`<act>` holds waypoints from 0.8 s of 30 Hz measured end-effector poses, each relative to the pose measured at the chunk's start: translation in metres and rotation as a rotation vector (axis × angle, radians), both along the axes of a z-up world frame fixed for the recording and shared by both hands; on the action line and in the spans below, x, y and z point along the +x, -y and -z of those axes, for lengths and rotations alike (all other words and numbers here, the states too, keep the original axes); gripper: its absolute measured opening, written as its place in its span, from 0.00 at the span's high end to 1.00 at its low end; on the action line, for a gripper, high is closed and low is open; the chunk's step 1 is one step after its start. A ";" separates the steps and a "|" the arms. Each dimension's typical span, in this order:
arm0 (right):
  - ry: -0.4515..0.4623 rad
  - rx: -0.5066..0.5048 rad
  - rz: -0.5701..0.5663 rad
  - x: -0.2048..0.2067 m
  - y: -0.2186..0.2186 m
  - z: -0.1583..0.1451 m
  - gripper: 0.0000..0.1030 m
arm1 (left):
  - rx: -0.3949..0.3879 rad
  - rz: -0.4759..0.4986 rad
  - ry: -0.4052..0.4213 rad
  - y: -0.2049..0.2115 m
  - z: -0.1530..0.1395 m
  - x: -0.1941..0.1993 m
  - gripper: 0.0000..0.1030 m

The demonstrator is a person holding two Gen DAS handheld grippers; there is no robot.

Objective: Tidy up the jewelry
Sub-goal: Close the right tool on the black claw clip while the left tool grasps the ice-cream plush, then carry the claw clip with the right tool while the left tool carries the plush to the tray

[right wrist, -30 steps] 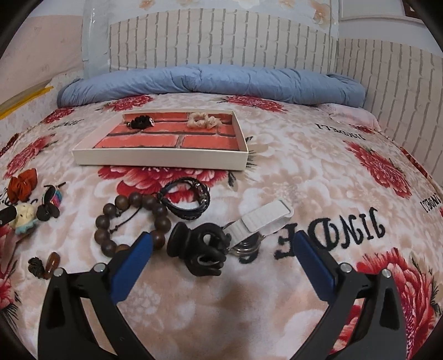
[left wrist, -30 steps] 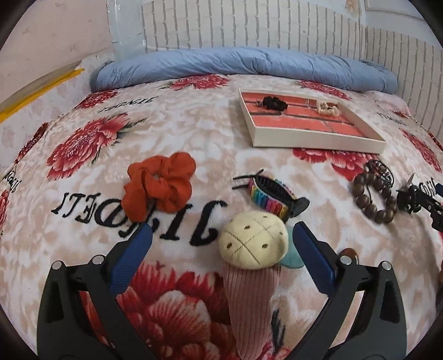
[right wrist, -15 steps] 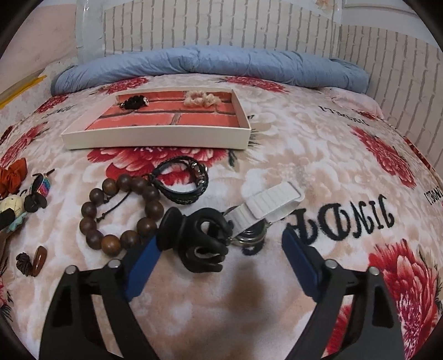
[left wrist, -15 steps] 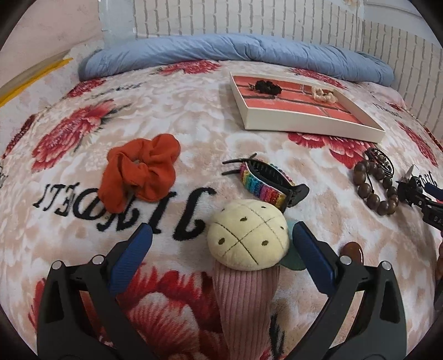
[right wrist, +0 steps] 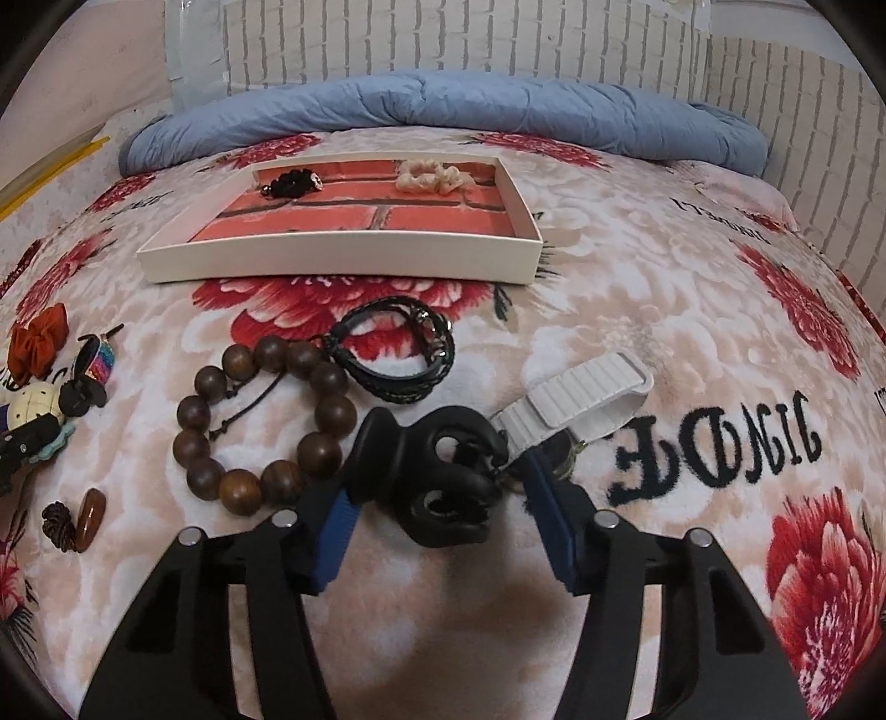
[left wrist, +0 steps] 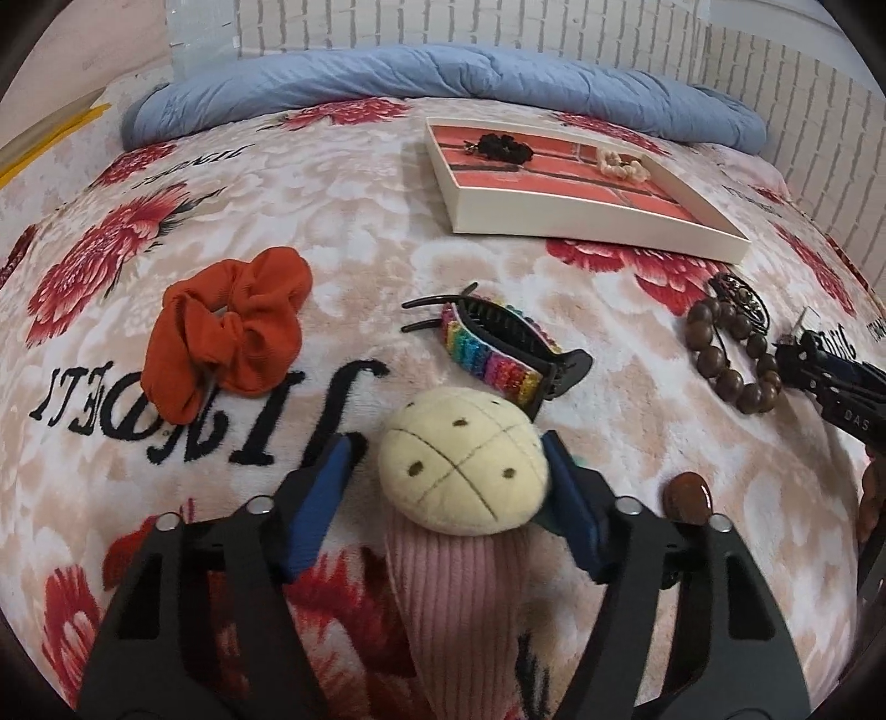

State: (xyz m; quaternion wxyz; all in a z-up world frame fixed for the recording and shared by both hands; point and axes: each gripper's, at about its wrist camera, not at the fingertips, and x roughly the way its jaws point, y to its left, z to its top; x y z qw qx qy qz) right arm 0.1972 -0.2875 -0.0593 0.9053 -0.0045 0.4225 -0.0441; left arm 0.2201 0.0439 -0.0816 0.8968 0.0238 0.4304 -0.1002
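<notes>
Blue-padded jaws closing — left gripper (left wrist: 449,465) round plush clip (left wrist: 464,473), angled downward.

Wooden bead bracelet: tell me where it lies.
In the right wrist view the wooden bead bracelet lies left of centre on the blanket, between the black braided bracelet and the black claw clip.

Bed (right wrist: 692,310): covered by a beige blanket with red flowers and black lettering.
Quilt (right wrist: 443,105): blue, rolled along the bed's far edge.
Wall (right wrist: 470,39): white brick pattern, behind the quilt and at right.
</notes>
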 end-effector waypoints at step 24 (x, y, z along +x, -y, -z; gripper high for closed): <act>0.023 0.044 -0.016 -0.004 0.005 -0.003 0.56 | -0.101 0.002 -0.016 -0.011 0.000 -0.002 0.52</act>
